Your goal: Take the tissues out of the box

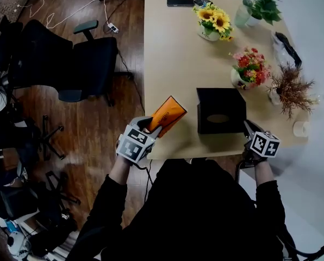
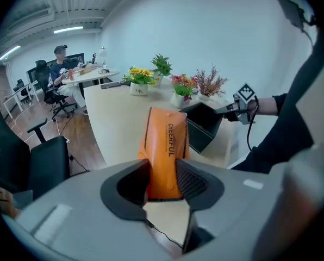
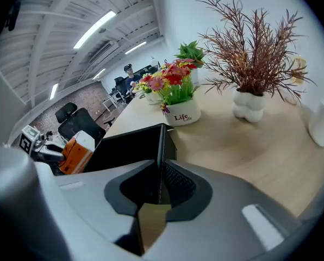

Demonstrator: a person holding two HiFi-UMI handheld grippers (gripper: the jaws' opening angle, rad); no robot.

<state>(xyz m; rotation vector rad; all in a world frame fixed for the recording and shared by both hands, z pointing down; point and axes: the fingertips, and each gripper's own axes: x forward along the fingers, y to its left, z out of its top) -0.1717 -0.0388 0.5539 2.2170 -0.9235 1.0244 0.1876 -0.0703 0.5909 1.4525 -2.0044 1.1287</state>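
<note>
Item 1, left tool (image 1: pixel 154 125) (image 2: pixel 161 174): I read its jaws as clamped on the near end of the orange soft tissue pack (image 1: pixel 168 113) (image 2: pixel 165 137), pads pressed to both flat sides.

Item 2, orange soft tissue pack: out of the box. Its long axis runs straight on from the left tool's jaws. In the head view it slants away from me and to the right, far end toward the box, above the near left corner of the pale wooden worktop (image 1: pixel 167 53). The lettering "CHEERFUL" runs along its length in the left gripper view. The pack and the box stand apart.

Item 3, right tool (image 1: pixel 249 128) (image 3: pixel 157 185): jaws almost together, with only a thin black wall of the box pinched between them, at the box's near right corner.

Item 4, black square tissue box (image 1: pixel 220 110) (image 3: pixel 128 145): sits by the worktop's near edge, to the right of the pack. I see an oval opening (image 1: pixel 218 118) in its top face.

Item 5, beyond the box:
- A white pot of pink and red flowers (image 1: pixel 249 67).
- A white vase of reddish dry twigs (image 1: pixel 290 88).
- A pot of sunflowers (image 1: pixel 213 20), farther back.
- A black phone (image 1: pixel 180 1), at the far edge.

Item 6, floor to the left: a black office chair (image 1: pixel 91 58).
</note>
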